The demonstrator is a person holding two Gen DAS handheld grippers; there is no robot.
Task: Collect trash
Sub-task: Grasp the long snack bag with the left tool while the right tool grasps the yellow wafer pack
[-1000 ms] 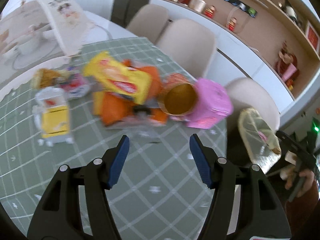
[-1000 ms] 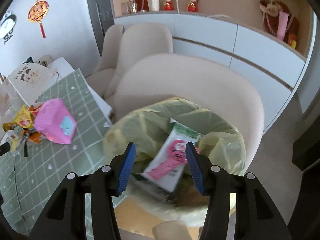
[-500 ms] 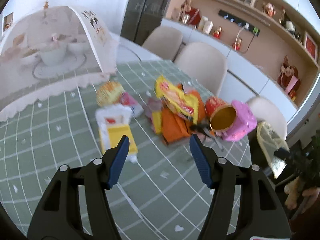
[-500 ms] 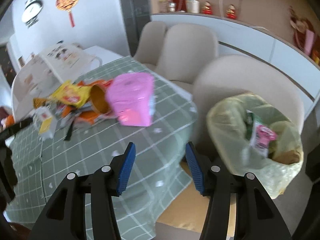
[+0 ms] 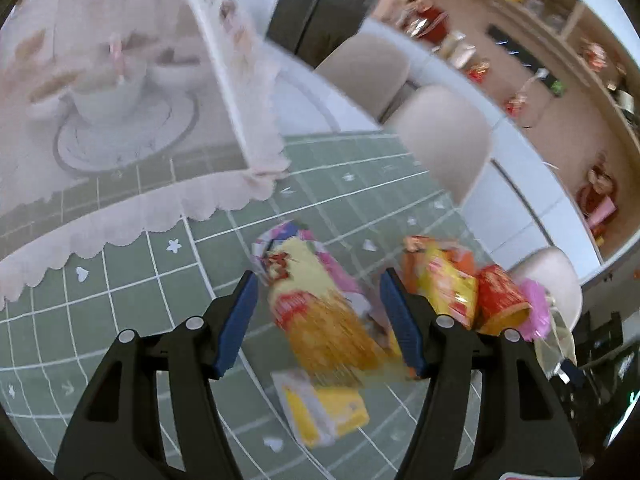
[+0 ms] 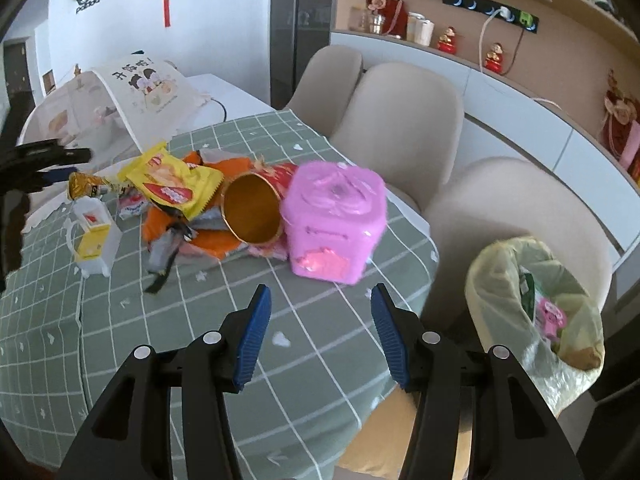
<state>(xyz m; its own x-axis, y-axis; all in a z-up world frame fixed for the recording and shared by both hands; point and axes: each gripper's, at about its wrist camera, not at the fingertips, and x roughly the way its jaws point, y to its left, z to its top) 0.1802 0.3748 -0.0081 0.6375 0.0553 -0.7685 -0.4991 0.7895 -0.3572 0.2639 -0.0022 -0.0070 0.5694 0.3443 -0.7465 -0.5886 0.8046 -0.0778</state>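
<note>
Trash lies heaped on the green checked tablecloth (image 6: 280, 360). In the heap are a pink box (image 6: 336, 220), a red paper cup with a gold inside (image 6: 252, 212), a yellow snack packet (image 6: 172, 184) and orange wrappers. My right gripper (image 6: 320, 328) is open and empty, over bare cloth in front of the pink box. In the left wrist view my left gripper (image 5: 318, 320) is open, and a blurred golden wrapper (image 5: 320, 320) shows between its fingers without either pad pressing on it. A white and yellow carton (image 5: 324, 408) lies just below it.
A yellow-lined trash bag (image 6: 536, 308) with packets inside stands off the table's right edge, beside beige chairs (image 6: 400, 120). A white mesh food cover (image 5: 120, 100) over dishes fills the far left of the table. Shelves with ornaments line the back wall.
My right gripper has swung from over the trash bag back to the table, facing the pink box. My left gripper slid left from the heap's middle to the golden wrapper. Both stayed open.
</note>
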